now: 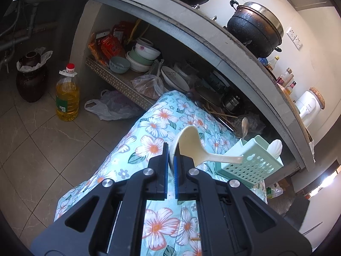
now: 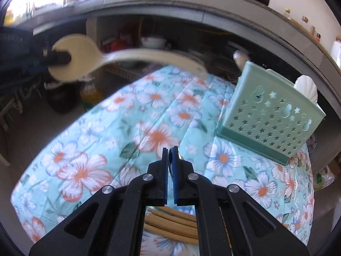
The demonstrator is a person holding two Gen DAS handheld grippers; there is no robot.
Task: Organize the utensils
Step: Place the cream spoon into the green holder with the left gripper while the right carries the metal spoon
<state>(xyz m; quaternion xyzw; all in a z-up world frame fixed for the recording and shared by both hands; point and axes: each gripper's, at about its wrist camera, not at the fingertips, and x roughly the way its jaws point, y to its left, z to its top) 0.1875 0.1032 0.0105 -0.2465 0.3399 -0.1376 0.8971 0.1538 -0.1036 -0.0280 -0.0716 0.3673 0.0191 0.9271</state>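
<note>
Floral tabletop below: your left claw grips the cream ladle; your right claw pinches something thin, green holder far right.

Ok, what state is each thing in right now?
Left gripper: shut on the rice paddle.
Rice paddle: held in the air by its blade.
Right gripper: shut on something thin, unclear what.
Green holder: upright, white utensil inside.
Chopsticks: lying on the cloth.

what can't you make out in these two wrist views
- What the right gripper pinches: right wrist view shows only a metal sliver between its pads.
- Green holder contents: its walls hide all but a white handle.
- Chopsticks: ends hidden behind the gripper body.
</note>
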